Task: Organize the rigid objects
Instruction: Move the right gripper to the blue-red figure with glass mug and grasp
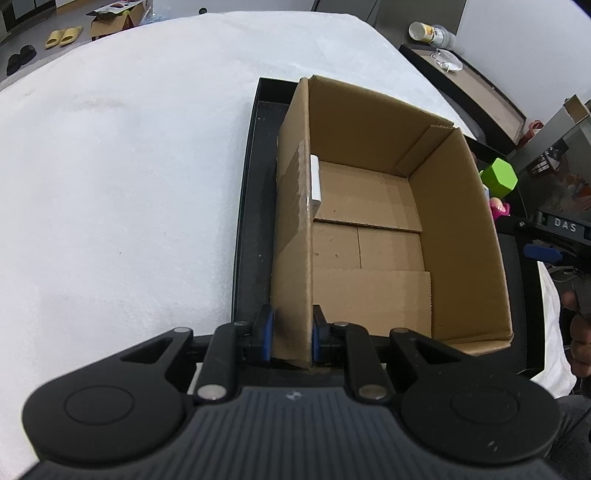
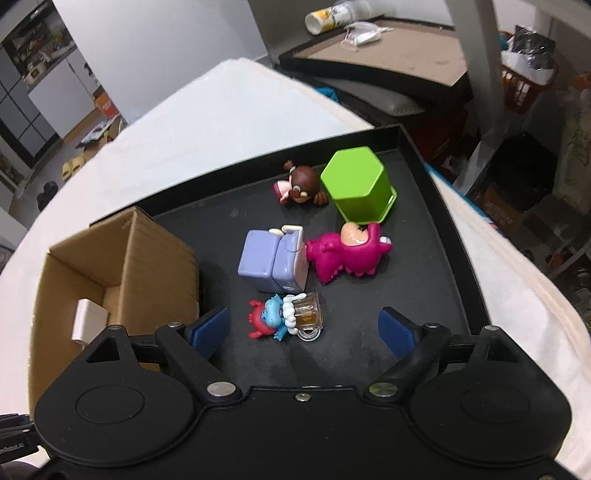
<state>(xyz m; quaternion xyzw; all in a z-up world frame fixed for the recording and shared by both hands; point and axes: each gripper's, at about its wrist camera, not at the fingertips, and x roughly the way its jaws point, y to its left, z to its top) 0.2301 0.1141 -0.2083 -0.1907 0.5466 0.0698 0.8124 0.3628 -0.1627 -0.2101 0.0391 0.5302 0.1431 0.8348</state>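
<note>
My left gripper (image 1: pixel 291 338) is shut on the near left wall of an open cardboard box (image 1: pixel 461 236) that stands in a black tray (image 1: pixel 251 221). A white block (image 1: pixel 315 182) leans inside the box against that wall. My right gripper (image 2: pixel 303 328) hangs open above the tray (image 2: pixel 436 258), its blue pads either side of a small blue-and-red figure with a clear cube (image 2: pixel 286 319). Beyond lie a lilac toy fridge (image 2: pixel 271 260), a magenta dinosaur figure (image 2: pixel 347 254), a brown-haired figure (image 2: pixel 301 184) and a green hexagonal cup (image 2: pixel 356 184). The box (image 2: pixel 110 258) sits to the left.
The tray rests on a white cloth-covered surface (image 1: pixel 129 166). A low brown table (image 2: pixel 388 51) with a bottle (image 2: pixel 332 16) stands behind it. Clutter and shelves fill the right side of the room, and a person's hand (image 1: pixel 581 332) shows at the right edge.
</note>
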